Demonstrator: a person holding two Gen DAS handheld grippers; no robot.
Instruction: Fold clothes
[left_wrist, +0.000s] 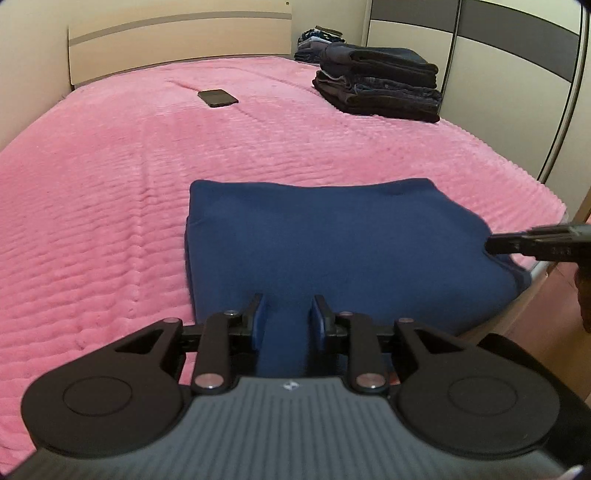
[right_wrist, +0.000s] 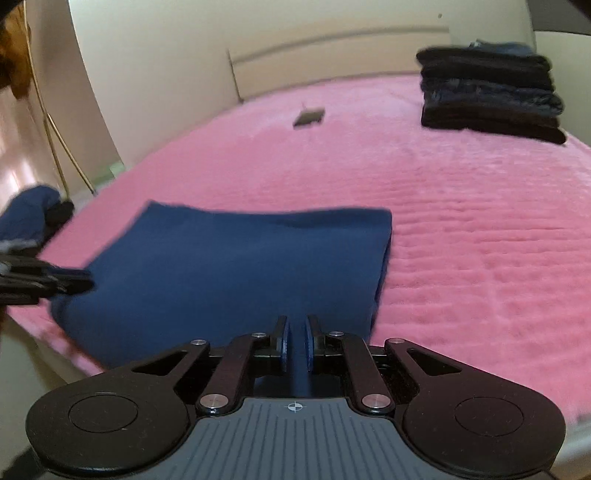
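A folded navy blue garment (left_wrist: 332, 243) lies on the pink bedspread (left_wrist: 110, 184) near the bed's front edge. My left gripper (left_wrist: 287, 306) is shut on a bunched part of its near edge; blue cloth fills the gap between the fingers. My right gripper (right_wrist: 295, 328) is shut on the garment's (right_wrist: 229, 266) near edge, fingers almost together with cloth between. The right gripper's fingertips show in the left wrist view (left_wrist: 517, 245) at the garment's right side. The left gripper shows in the right wrist view (right_wrist: 48, 282) at the garment's left corner.
A stack of folded dark jeans (left_wrist: 380, 81) stands at the bed's far right, also in the right wrist view (right_wrist: 487, 92). More folded clothes (left_wrist: 317, 44) lie behind it. A black phone (left_wrist: 218, 98) lies mid-bed. A headboard and a wardrobe (left_wrist: 498, 74) border the bed. Blue cloth (right_wrist: 29, 218) lies beyond the left edge.
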